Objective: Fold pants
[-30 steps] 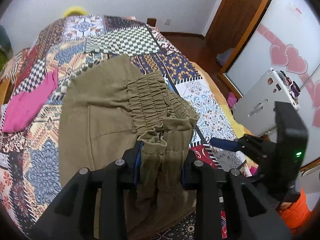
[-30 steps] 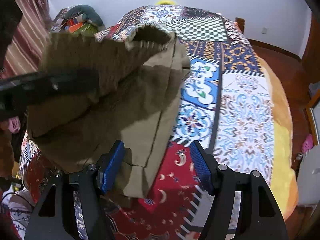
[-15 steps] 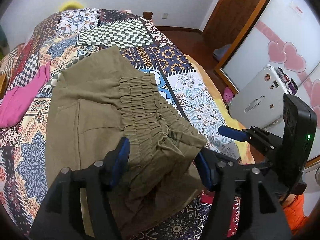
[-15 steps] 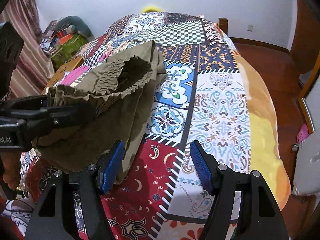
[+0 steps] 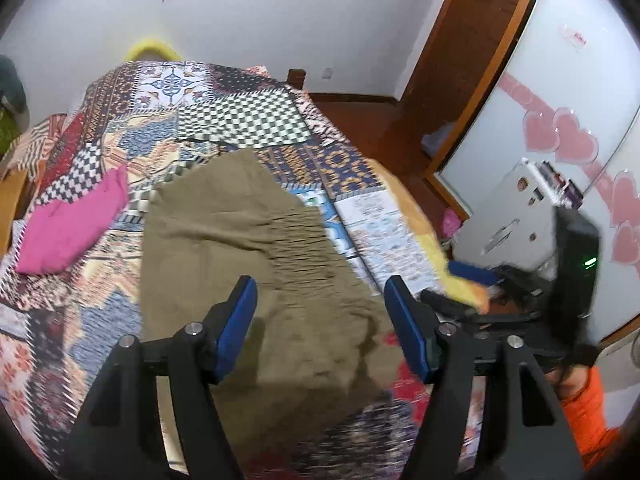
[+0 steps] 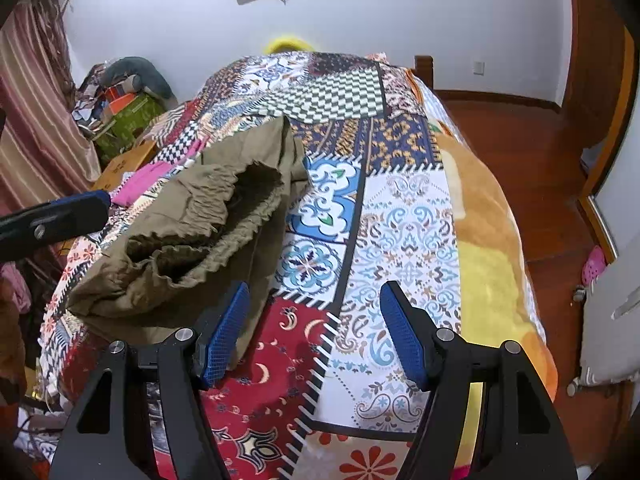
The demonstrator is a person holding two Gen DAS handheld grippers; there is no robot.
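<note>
The olive-green pants lie folded over on the patchwork bedspread, toward the foot edge of the bed and nearer its left side, with the gathered elastic waistband lying on top of the bundle and facing the bed's right edge. Both tools are free of the cloth: the left gripper hangs above the pants with its blue pads spread wide and nothing between them, and the right gripper is likewise spread, its left pad just beside the fabric's near edge but, as far as the right wrist view shows, not pinching it. Judging from how things lie, at least one fold looks done, since the garment is doubled into a compact shape rather than stretched out at length. What seems left is tidying: the waistband gapes open and puckers, the near corner by the foot edge looks rumpled, and the bundle is more lumpy than flat, so a smoothing pass or one further fold would probably be needed before the task counts as finished. A pink garment lies apart, toward the bed's left edge
</note>
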